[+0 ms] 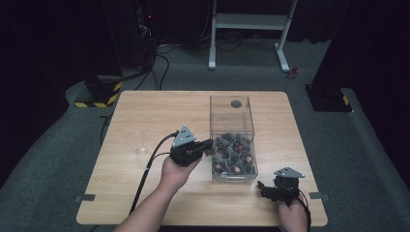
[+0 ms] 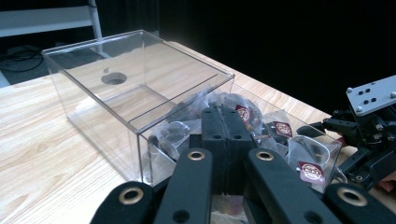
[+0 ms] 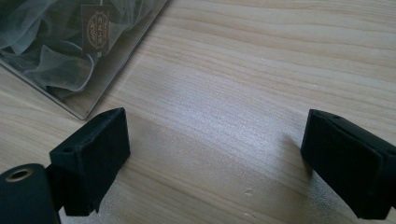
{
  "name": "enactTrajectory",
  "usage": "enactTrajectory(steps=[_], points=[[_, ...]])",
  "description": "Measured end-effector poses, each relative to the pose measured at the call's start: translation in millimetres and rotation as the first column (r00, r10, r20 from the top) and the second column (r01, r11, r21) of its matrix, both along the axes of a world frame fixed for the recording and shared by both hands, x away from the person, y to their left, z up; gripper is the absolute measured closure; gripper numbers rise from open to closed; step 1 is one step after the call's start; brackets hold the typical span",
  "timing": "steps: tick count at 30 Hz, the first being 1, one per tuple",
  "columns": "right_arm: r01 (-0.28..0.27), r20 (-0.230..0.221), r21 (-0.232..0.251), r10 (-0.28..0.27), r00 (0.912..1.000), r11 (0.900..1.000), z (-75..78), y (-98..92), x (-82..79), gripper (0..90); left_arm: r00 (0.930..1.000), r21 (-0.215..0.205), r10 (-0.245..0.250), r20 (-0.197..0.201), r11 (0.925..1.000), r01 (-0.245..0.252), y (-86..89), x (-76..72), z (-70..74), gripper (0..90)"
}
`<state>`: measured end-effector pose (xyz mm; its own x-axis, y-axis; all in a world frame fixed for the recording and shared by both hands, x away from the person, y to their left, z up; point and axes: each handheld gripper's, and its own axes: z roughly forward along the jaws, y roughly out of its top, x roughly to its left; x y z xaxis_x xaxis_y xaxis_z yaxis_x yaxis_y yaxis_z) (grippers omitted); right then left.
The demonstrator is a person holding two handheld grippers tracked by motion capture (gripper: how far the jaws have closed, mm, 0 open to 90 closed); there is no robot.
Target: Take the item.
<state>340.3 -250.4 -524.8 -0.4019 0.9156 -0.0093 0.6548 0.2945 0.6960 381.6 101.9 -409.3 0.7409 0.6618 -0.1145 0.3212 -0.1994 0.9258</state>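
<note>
1. A pale wooden table (image 1: 145, 193) with visible grain and rounded corners fills the middle of the high view, on grey carpet.
2. A clear, hard-walled rectangular box (image 1: 232, 140) stands right of centre on the table; its long axis runs from the near edge toward the top of the frame.
3. The box's near half holds a heap of sachets (image 1: 234, 154), gauzy mesh pouches with dark contents and small dark red labels. Its far half is bare, with a round hole (image 1: 236, 103) showing through it.
4. A clear glass (image 1: 137, 141) stands at the table's left, well apart from the box.
5. The left gripper (image 1: 209, 145), black with a grey three-cornered plate, points right at the box's near-left wall; in its own view the jaws are pressed together over the sachets.
6. The right gripper (image 1: 265, 189) sits at lower right, near the box's near corner; its jaws are spread wide over bare wood.
</note>
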Motion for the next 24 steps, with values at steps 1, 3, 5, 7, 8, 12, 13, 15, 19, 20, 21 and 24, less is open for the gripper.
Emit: enactTrajectory(steps=[1,3,5,7,8,12,13,15,19,20,21,24], points=[[0.0,-0.003,0.002,0.0,1.0,1.0,0.1,0.1,-0.1,7.8,1.0,-0.001,0.001,0.0,1.0,-0.001,1.7,-0.4,0.0,90.0],[-0.001,-0.003,0.002,0.001,1.0,1.0,0.1,0.1,-0.1,7.9,1.0,0.004,0.003,0.002,1.0,-0.003,5.2,-1.3,0.2,90.0],[-0.004,-0.002,0.006,0.004,1.0,1.0,0.0,-0.5,0.3,7.9,1.0,0.004,0.004,0.004,1.0,-0.004,9.1,-2.6,0.8,90.0],[-0.005,-0.001,0.006,0.005,1.0,1.0,0.0,-0.4,0.5,7.9,0.9999,0.004,-0.002,0.01,1.0,0.002,13.0,-4.3,1.7,90.0],[-0.005,-0.001,0.005,0.005,1.0,1.0,-0.1,-0.3,0.5,7.8,0.9999,0.009,-0.004,0.014,1.0,0.004,15.1,-5.2,2.0,90.0],[0.0,-0.002,0.002,0.0,1.0,1.0,-0.1,0.6,0.4,7.7,0.9999,0.012,-0.011,0.013,0.9999,0.011,23.1,-7.8,1.7,90.0],[0.002,-0.002,0.002,-0.002,1.0,1.0,-0.1,0.9,0.3,7.7,0.9998,0.015,-0.013,0.014,0.9998,0.013,26.2,-7.8,1.3,90.0],[0.001,-0.001,0.001,-0.001,1.0,1.0,-0.2,0.9,0.3,7.8,0.9997,0.015,-0.02,0.014,0.9997,0.02,31.4,-7.9,0.7,90.0],[0.002,-0.001,0.0,-0.002,1.0,1.0,-0.2,1.1,0.3,7.7,0.9995,0.013,-0.028,0.016,0.9995,0.027,41.3,-8.5,-0.6,90.0],[0.002,-0.001,0.0,-0.002,1.0,1.0,-0.1,1.1,0.4,7.7,0.9995,0.013,-0.029,0.016,0.9995,0.029,43.7,-9.0,-1.0,90.0],[0.003,-0.003,0.002,-0.003,1.0,1.0,-0.1,1.4,0.5,7.6,0.9994,0.012,-0.03,0.018,0.9995,0.03,46.9,-9.8,-1.6,90.0],[0.001,-0.003,0.002,-0.001,1.0,1.0,0.0,1.7,1.1,7.6,0.9992,0.003,-0.034,0.021,0.9994,0.034,53.8,-11.7,-3.5,90.0]])
